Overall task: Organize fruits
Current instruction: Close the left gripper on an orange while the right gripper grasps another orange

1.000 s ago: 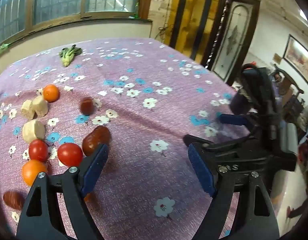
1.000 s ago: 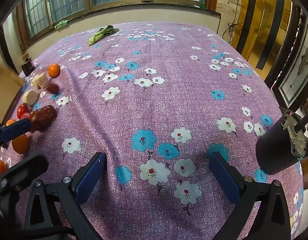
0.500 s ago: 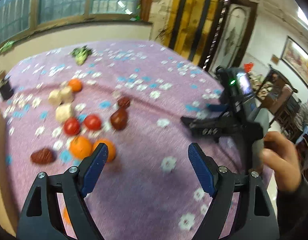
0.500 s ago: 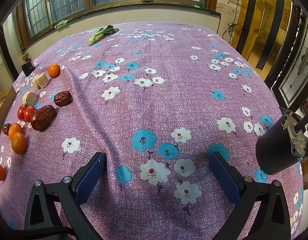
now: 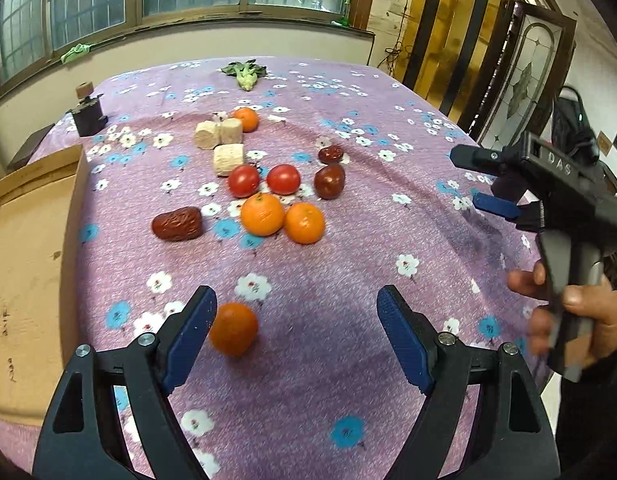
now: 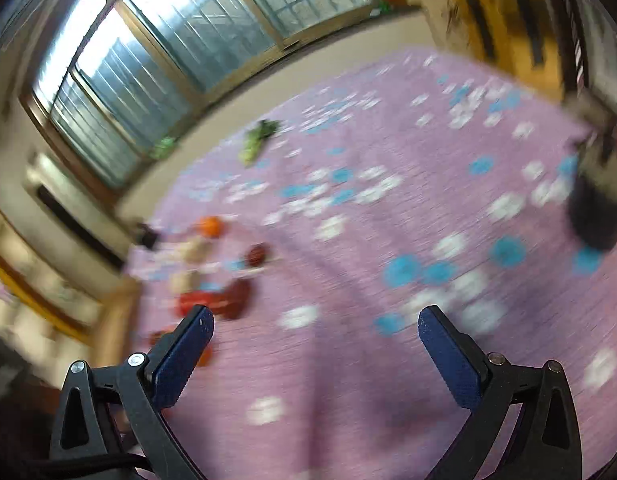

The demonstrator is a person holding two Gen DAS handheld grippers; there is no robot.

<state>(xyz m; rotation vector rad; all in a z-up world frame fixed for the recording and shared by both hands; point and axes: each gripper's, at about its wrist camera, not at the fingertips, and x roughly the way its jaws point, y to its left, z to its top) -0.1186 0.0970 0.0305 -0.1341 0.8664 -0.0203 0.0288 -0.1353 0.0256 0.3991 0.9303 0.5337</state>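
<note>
Fruit lies on the purple floral tablecloth (image 5: 348, 128). Two oranges (image 5: 263, 214) sit side by side, with two red tomatoes (image 5: 283, 179) behind them and a dark red fruit (image 5: 329, 181) to their right. A red date (image 5: 177, 223) lies to the left. A lone orange (image 5: 233, 329) lies just inside the left finger of my open left gripper (image 5: 296, 334). My right gripper (image 6: 315, 354) is open and empty; it also shows at the right of the left wrist view (image 5: 488, 180). The right wrist view is blurred.
Pale cylindrical pieces (image 5: 228, 159) and another orange (image 5: 245, 119) lie further back. A green vegetable (image 5: 244, 76) is at the far edge. A cardboard box (image 5: 28, 248) stands at the left. A dark small object (image 5: 88, 114) sits far left.
My left gripper has pulled back and up, so the whole fruit group now shows ahead. My right gripper has swung and tilted towards the fruit, blurring its view.
</note>
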